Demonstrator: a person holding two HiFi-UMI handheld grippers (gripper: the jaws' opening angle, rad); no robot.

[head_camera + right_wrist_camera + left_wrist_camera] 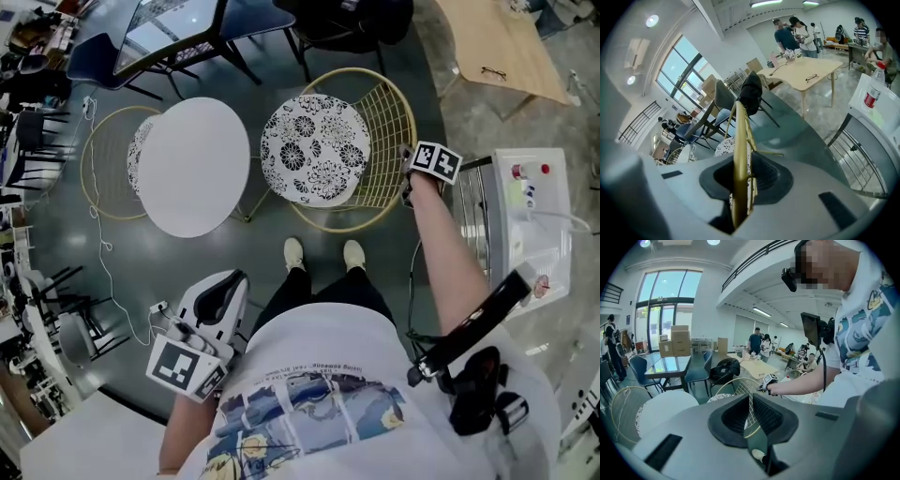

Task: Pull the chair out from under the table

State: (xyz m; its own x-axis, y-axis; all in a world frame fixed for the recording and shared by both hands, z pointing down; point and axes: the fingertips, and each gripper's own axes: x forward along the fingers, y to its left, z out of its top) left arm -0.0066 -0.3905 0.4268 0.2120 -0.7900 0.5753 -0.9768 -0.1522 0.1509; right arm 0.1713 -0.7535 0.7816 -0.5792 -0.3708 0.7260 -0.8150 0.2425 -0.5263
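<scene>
My right gripper [740, 180] straddled the chair [375, 122] rim at the frame's right, fingers narrow but not pinching. Pulling risked slipping off. The left gripper [223, 292] sat narrow, empty.

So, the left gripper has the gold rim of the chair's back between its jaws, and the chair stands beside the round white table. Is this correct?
Not the left: the right gripper has the gold rim of the chair's back between its jaws, as the right gripper view shows. The chair does stand beside the round white table.
</scene>
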